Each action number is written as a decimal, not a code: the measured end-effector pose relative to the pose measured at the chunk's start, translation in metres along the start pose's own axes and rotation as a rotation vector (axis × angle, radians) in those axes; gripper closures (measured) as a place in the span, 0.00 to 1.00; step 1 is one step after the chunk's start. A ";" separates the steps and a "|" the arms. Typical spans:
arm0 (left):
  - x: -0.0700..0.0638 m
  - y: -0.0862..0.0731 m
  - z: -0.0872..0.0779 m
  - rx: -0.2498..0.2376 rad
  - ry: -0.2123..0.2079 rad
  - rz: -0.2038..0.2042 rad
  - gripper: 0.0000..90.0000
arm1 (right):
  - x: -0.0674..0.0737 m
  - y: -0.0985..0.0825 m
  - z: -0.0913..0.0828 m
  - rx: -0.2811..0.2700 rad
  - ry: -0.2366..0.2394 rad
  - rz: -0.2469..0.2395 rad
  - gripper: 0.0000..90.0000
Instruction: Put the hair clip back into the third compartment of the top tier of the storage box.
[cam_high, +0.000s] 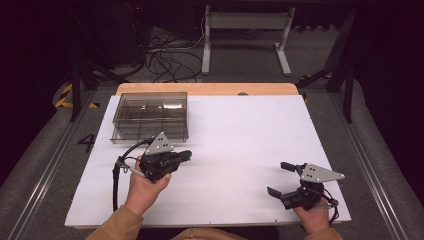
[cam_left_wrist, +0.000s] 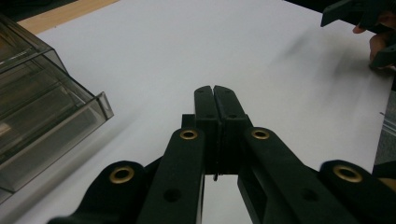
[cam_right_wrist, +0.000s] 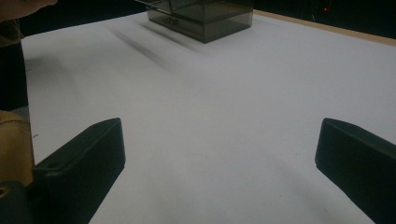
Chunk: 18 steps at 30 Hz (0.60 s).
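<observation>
Table (cam_high: 240, 145): white top, wooden strip along far edge.

Box (cam_high: 150, 116): clear smoky plastic, inner dividers, far left part of table; contents cannot be told. Same box at left edge of left gripper view (cam_left_wrist: 37, 107) and at top of right gripper view (cam_right_wrist: 201, 14).

Left gripper (cam_high: 186, 155): held in left hand (cam_high: 145, 186), just in front of box, apart from it; jaws pressed together, nothing between.

Right gripper (cam_high: 280, 179): held in right hand (cam_high: 315, 215), near right front corner; jaws spread wide, nothing between. Well apart from left gripper.
</observation>
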<state>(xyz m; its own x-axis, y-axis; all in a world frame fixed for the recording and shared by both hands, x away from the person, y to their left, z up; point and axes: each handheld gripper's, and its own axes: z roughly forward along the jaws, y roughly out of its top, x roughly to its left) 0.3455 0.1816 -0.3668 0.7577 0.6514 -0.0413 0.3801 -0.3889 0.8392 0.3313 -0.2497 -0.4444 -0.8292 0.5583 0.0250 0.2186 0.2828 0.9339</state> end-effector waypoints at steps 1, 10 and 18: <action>0.002 0.001 0.000 -0.001 0.006 -0.002 0.99 | 0.000 0.000 0.000 0.002 -0.001 0.000 0.02; 0.017 0.009 -0.001 -0.010 0.024 -0.037 0.99 | -0.001 0.000 0.000 0.004 0.000 0.002 0.02; 0.027 0.014 -0.002 -0.014 0.037 -0.057 0.99 | -0.001 0.000 0.001 0.007 0.000 0.004 0.02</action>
<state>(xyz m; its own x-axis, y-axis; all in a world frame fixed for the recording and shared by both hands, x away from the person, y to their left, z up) 0.3707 0.1950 -0.3552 0.7151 0.6956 -0.0692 0.4142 -0.3418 0.8436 0.3320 -0.2497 -0.4450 -0.8284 0.5594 0.0288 0.2254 0.2860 0.9313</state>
